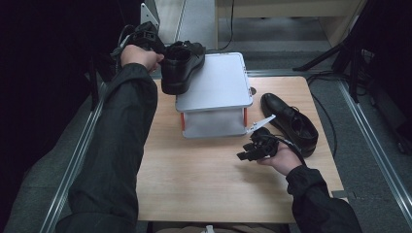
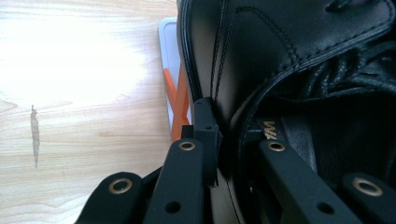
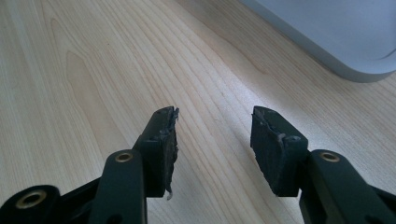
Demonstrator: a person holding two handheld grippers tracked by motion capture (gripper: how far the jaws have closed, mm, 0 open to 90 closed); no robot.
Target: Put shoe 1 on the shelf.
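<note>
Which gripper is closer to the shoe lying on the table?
Right. The right gripper, jaws open, hovers just in front of the shoe on the table. The left gripper is across the table by the grey stand, gripping the other shoe.

1. One black leather lace-up shoe (image 1: 180,65) is lifted over the left rear corner of the white two-tier rack (image 1: 218,82), toe toward the person, its heel collar clamped by the left gripper (image 1: 163,52).
2. The second black shoe (image 1: 289,121) lies on the wooden table (image 1: 194,179), just right of the rack, sole down.
</note>
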